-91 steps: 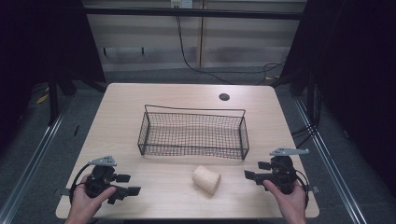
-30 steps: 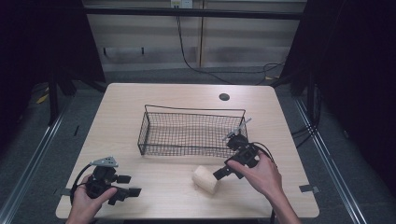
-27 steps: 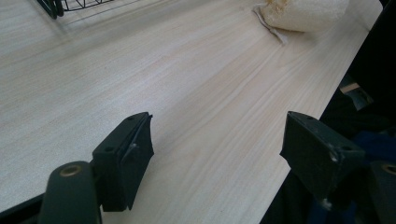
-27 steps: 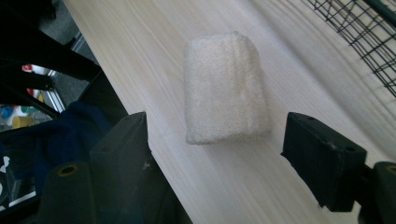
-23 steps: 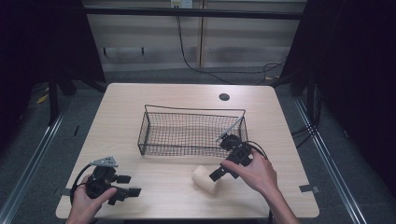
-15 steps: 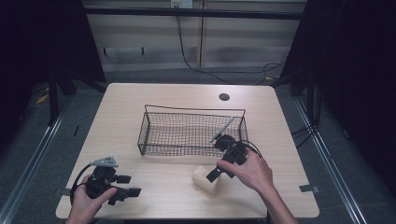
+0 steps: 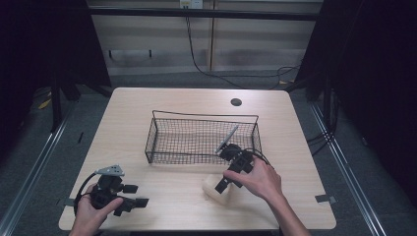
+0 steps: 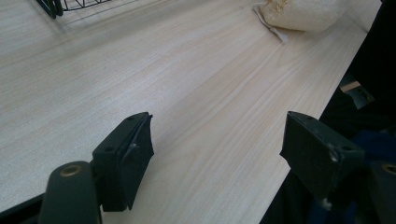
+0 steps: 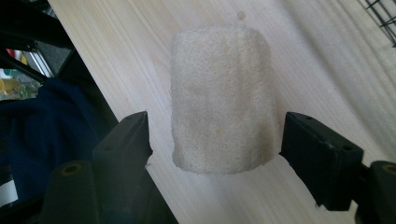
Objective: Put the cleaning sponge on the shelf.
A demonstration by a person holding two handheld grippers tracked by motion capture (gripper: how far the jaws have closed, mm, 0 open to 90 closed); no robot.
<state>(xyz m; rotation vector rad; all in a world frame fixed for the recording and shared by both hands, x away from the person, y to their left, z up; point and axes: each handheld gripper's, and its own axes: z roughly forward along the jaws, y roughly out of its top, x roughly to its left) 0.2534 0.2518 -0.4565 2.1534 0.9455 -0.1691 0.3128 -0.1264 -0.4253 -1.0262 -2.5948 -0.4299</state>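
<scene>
Cream sponge (image 9: 222,100) sits between your right gripper's (image 9: 215,140) spread jaws, near the basket (image 7: 201,140); your left gripper (image 8: 219,149) rests open, near-left on the table (image 7: 147,113).

Sponge (image 7: 216,188) lies on table (image 7: 147,113) before wire basket (image 7: 201,140).

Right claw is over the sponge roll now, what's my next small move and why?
Probably ease the right claw slightly lower, then close it: its jaws stand open on either side of the sponge roll, with gaps both sides, so nothing is gripped yet.
</scene>
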